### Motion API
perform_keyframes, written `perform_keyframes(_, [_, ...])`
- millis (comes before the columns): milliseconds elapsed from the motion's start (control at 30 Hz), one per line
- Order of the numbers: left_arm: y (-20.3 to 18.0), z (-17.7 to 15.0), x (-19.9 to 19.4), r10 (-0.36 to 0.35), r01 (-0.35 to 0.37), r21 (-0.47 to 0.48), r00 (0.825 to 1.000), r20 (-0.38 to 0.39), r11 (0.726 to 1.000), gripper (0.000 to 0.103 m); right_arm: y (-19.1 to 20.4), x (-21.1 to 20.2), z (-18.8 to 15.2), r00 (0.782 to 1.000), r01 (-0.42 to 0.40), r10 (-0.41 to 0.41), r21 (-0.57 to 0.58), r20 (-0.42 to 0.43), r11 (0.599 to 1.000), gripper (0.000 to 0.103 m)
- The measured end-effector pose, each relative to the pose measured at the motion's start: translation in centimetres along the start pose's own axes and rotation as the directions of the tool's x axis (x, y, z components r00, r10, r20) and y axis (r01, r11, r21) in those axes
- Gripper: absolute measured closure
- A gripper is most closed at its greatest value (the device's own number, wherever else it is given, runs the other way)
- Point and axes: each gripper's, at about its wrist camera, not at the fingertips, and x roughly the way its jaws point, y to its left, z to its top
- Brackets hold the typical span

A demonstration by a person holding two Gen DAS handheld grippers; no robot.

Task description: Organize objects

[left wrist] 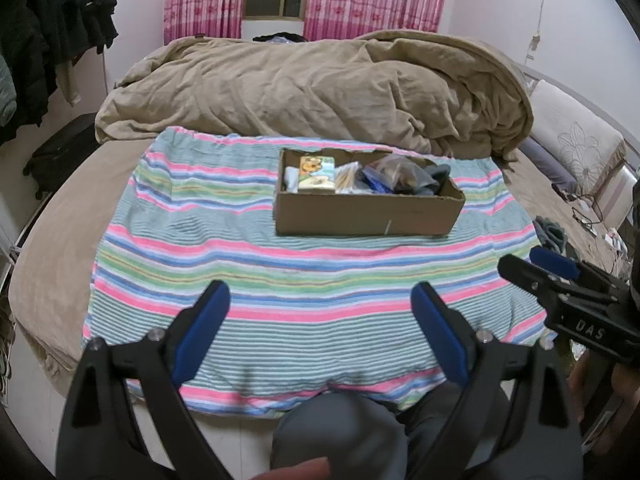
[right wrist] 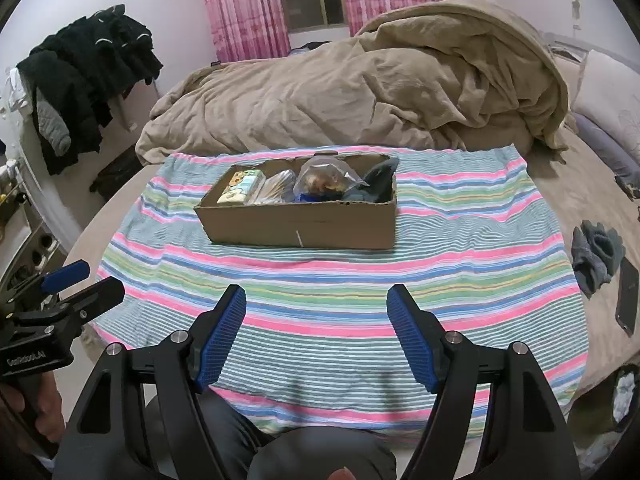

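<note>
A: What room is this?
B: A bedroom; a striped towel [left wrist: 304, 280] covers the bed [left wrist: 52, 240].
A: Where are the objects?
B: Packed in a cardboard box [left wrist: 360, 216] near the towel's far edge.
A: The grippers?
B: Left gripper [left wrist: 320, 320] and right gripper [right wrist: 316, 320] hover over its near edge, both wide, empty.

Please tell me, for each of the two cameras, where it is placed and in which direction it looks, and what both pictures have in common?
Left wrist view: sits on the left gripper, looks forward and down across the striped towel at the cardboard box; shows its own open fingers, a knee, and the right gripper at the right edge.
Right wrist view: sits on the right gripper, faces the same way; shows its open fingers, a knee, and the left gripper at the left edge.
Shared: towel, box, beige blanket, pink curtains.
</note>
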Motion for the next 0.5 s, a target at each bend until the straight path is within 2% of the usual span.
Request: perform_keyframes(500, [-0.16, -0.36, 0.62, 0.005, -0.005, 0.003, 1.000, -0.010, 1.000, 0.010, 0.09, 0.40, -0.37, 1.000, -0.004, 0.004, -0.013, -0.016, 1.000, 0.027])
